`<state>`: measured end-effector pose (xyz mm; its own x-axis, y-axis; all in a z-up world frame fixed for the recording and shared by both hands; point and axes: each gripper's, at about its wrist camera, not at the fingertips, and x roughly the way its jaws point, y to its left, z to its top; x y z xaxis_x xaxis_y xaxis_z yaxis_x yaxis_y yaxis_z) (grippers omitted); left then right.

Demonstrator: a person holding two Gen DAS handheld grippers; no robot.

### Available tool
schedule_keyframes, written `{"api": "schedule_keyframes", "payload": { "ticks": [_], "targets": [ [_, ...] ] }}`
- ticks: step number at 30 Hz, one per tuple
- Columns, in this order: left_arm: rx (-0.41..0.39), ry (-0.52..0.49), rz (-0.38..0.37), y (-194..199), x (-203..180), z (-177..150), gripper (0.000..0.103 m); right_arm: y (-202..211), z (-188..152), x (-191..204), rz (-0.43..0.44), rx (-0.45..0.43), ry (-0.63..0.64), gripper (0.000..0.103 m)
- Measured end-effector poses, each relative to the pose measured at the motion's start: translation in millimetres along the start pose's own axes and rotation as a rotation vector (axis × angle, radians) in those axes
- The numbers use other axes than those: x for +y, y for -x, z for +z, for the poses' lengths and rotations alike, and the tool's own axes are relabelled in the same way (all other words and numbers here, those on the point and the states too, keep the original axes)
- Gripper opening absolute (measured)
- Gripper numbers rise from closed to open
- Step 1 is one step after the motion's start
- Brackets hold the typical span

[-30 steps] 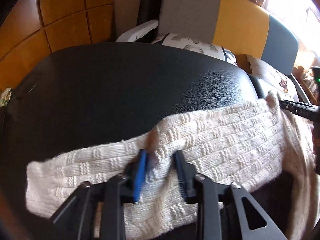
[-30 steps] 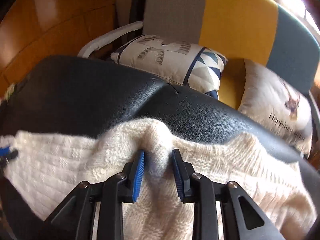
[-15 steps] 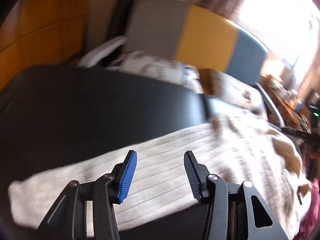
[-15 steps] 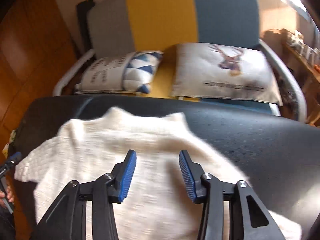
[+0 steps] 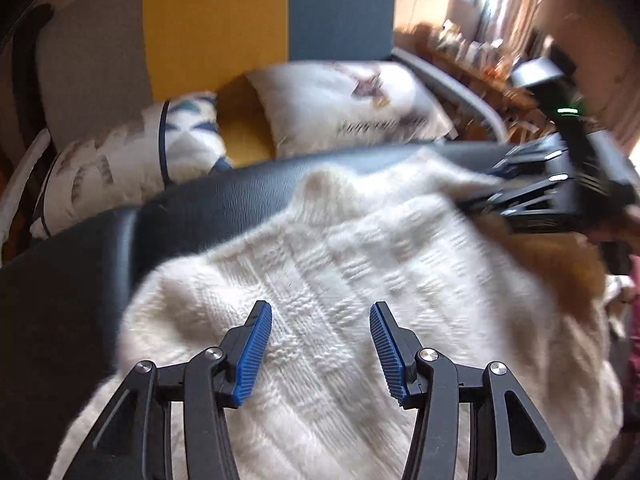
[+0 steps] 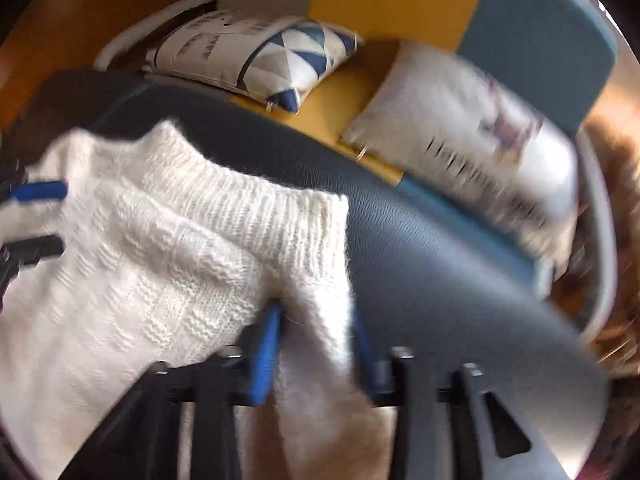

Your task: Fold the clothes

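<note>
Sweater [image 5: 360, 280]: cream knit, soft, limp, likely light and stretchy; lies mid-frame on the black padded surface [image 5: 224, 200]. Best held at the ribbed edge [image 6: 256, 216]. Left gripper [image 5: 320, 344]: wide open, empty, above the knit. Right gripper [image 6: 316, 344]: pinching a fold. Bare surface upper right; cushions [image 6: 264, 60] beyond its far edge.

Motion blur smears the deer cushion [image 6: 480, 152]; the sweater [image 5: 360, 280] runs off-frame below.
</note>
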<state>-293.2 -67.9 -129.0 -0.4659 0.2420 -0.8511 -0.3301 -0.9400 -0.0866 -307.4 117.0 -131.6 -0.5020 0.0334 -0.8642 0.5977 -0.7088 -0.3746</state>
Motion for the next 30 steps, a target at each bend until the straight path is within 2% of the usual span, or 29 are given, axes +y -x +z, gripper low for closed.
{"api": "schedule_keyframes", "payload": {
  "ticks": [1,2,3,4,7,8,10,13,14,16,18,21,22,24,27,30],
  "targets": [
    [-0.031,-0.008,0.027,-3.9,-3.7,0.1,0.052,2.5,-1.8,14.4,-0.181,-0.041,0.101,0.024],
    [-0.062,-0.017,0.054,-7.8,-7.3,0.3,0.052,2.1,-4.1,22.5,-0.275,-0.082,0.142,0.024],
    [-0.062,-0.012,0.071,-10.9,-10.1,2.7,0.054,-2.2,-6.5,23.7,-0.277,-0.094,0.122,0.024],
    [-0.069,-0.011,0.079,-11.5,-12.4,3.4,0.057,-9.1,-9.2,22.1,-0.251,-0.085,0.083,0.019],
    [-0.076,-0.003,0.089,-10.4,-17.3,5.7,0.059,-4.7,-14.0,17.3,-0.256,-0.113,0.048,0.023],
    [-0.063,0.023,0.048,-4.6,-14.2,6.8,0.058,0.3,-14.2,12.7,-0.229,-0.106,0.022,0.024],
    [-0.087,0.13,-0.089,21.0,2.6,4.4,0.058,25.5,-16.5,0.2,-0.157,-0.126,-0.067,0.029],
    [-0.162,0.313,-0.186,70.1,45.7,-16.6,0.058,81.7,-27.4,-6.3,-0.073,-0.235,-0.173,0.034],
    [-0.18,0.363,-0.176,86.2,61.6,-32.5,0.058,96.9,-28.4,-2.7,-0.015,-0.264,-0.208,0.034],
    [-0.215,0.463,-0.155,118.2,93.3,-64.2,0.059,118.8,-34.5,11.9,0.164,-0.301,-0.284,0.036],
    [-0.209,0.537,-0.075,143.3,121.0,-103.9,0.059,134.6,-46.7,34.8,0.328,-0.322,-0.34,0.037],
    [-0.166,0.666,0.082,171.7,163.9,-176.9,0.059,145.8,-62.8,90.2,0.458,-0.306,-0.347,0.038],
    [-0.152,0.708,0.134,181.3,178.2,-201.3,0.059,148.0,-68.0,110.8,0.485,-0.296,-0.343,0.038],
    [-0.154,0.819,0.192,205.0,207.5,-251.1,0.059,149.4,-75.7,147.3,0.528,-0.277,-0.326,0.038],
    [-0.147,0.964,0.367,247.0,242.9,-319.6,0.059,151.8,-87.6,198.9,0.591,-0.255,-0.313,0.038],
    [-0.159,1.087,0.429,281.9,269.3,-375.0,0.06,150.0,-97.3,237.8,0.594,-0.219,-0.291,0.038]
  ]
}}
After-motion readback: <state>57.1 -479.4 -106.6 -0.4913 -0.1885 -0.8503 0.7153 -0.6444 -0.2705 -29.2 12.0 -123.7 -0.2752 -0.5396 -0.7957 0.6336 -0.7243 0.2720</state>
